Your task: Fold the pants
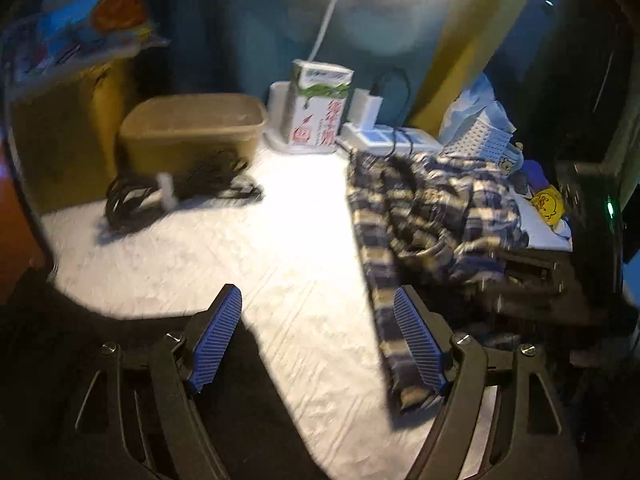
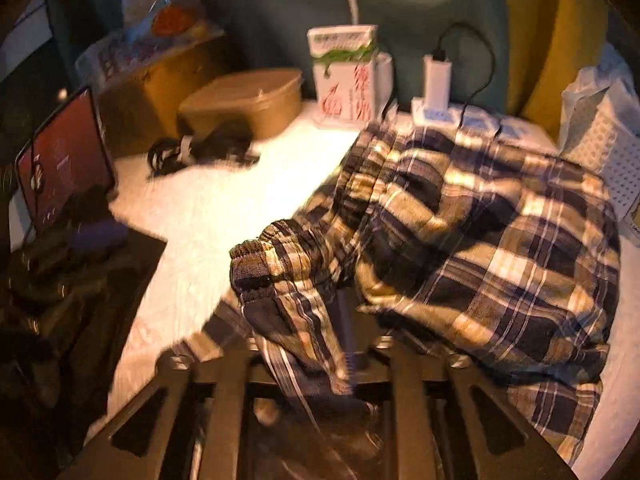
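The plaid pants [image 1: 432,216] lie crumpled on the white table [image 1: 240,248], at the right in the left wrist view. My left gripper [image 1: 318,316] is open and empty, low over the table; its right blue pad [image 1: 418,340] is beside a trailing pant leg. In the right wrist view the pants [image 2: 480,240] fill the middle and right. My right gripper [image 2: 316,344] is shut on the pants near the elastic waistband [image 2: 256,264]; the cloth drapes over the fingers and hides them.
A tan tub [image 1: 192,128], a coiled black cable [image 1: 160,196], a printed carton [image 1: 316,108], a white power strip with chargers [image 1: 396,140] and a perforated white basket [image 1: 484,140] line the back. A tablet [image 2: 64,160] stands at the left. A lamp shines overhead.
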The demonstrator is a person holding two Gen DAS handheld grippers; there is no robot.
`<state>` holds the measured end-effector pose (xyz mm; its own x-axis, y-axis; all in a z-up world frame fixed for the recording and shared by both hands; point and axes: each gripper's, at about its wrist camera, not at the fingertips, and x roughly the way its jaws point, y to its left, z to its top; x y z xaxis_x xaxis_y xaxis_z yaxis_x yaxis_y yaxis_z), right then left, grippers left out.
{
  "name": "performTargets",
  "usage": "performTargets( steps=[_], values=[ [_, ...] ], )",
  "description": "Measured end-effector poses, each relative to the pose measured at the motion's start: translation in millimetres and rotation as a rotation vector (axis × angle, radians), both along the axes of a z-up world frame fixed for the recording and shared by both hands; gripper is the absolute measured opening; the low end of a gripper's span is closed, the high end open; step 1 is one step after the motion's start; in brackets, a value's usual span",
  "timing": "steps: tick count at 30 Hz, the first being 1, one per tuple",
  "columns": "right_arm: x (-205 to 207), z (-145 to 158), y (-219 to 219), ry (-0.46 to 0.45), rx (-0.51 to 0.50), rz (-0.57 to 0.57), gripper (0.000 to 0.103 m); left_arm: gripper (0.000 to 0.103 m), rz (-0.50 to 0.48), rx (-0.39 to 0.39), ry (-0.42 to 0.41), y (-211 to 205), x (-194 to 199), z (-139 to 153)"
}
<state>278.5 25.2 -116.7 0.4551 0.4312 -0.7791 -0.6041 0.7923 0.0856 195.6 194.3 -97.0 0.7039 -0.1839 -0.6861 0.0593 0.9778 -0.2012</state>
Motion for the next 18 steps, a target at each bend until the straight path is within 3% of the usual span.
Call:
performTargets(
  steps=[1,2,3,4,9,13,14,15,17,18],
  values=[
    [-1.4,0.4,-4.0,0.005,0.020,0.007,0.051,0.079,-0.007,0.009,-0.007,-4.6,4.0,3.8],
    [-3.0,0.7,-8.7,0.014,0.039,0.018,0.074,0.079,-0.013,0.016,-0.012,-7.8,7.1,6.7],
    [-4.7,1.3,-11.5,0.020,0.049,0.026,0.090,0.079,-0.022,0.028,-0.021,-13.4,11.2,11.7],
    [-7.7,3.2,-14.6,0.020,0.057,0.034,0.093,0.079,-0.027,0.035,-0.025,-17.2,14.8,14.6],
    [-20.8,23.8,-31.8,-0.051,0.085,0.051,0.093,0.079,-0.054,0.065,-0.032,-39.4,34.4,25.5],
    [-14.5,49.2,-81.1,-0.143,0.125,-0.036,0.093,0.079,-0.112,0.080,-0.029,-64.0,54.2,26.5],
    [-10.0,52.6,-92.5,-0.163,0.125,-0.059,0.088,0.079,-0.131,0.085,-0.031,-70.8,60.9,26.1],
    [-4.3,54.4,-104.0,-0.179,0.119,-0.080,0.071,0.079,-0.152,0.092,-0.034,-77.8,69.3,25.0],
    [16.1,51.6,-125.9,-0.178,0.086,-0.141,0.052,0.079,-0.181,0.104,-0.030,-88.2,86.0,20.3],
    [25.3,49.5,-133.8,-0.172,0.087,-0.159,0.048,0.079,-0.188,0.112,-0.015,-92.4,96.8,16.5]
  ],
)
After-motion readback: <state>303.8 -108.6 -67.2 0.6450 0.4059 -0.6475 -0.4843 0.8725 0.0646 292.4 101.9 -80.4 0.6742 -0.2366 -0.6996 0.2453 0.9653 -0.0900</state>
